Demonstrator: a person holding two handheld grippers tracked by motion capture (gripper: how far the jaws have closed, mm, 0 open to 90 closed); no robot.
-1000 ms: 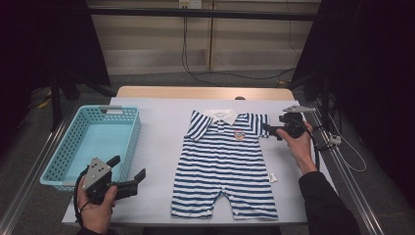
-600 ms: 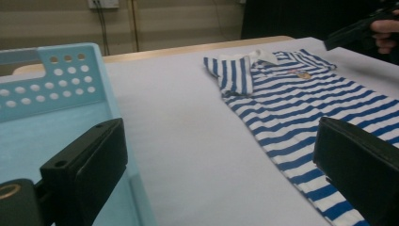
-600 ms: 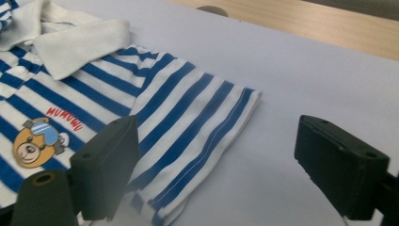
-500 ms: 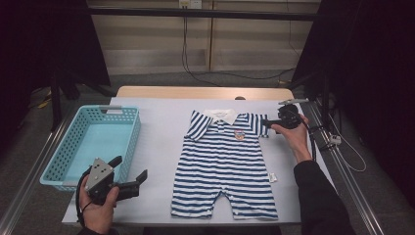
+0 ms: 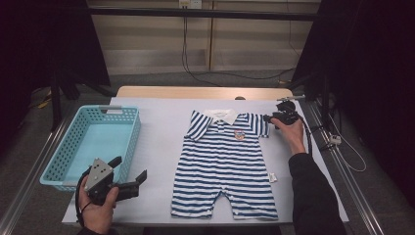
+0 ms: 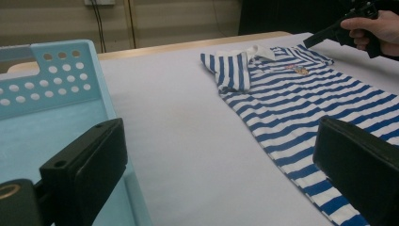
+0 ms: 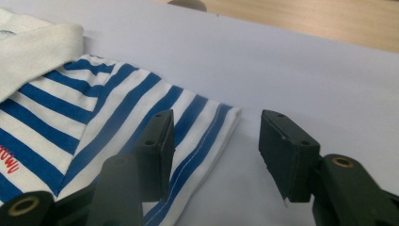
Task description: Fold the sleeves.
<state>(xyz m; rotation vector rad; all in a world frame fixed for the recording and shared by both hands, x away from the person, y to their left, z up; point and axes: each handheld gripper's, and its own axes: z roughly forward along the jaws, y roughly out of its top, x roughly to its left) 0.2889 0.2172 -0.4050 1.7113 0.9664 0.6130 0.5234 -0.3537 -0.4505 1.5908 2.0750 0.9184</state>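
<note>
badge [image 5: 239,135]: too small to read
basket [image 6: 56,94]: cut off at left edge, left gripper view
romper [image 7: 70,117]: cut off left, right gripper view

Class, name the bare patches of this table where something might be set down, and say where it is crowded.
Free: the strip between the blue basket and the striped romper, and the band beyond its collar up to the wooden edge. Crowded: the right sleeve, where the right claw stands, jaws apart.
</note>
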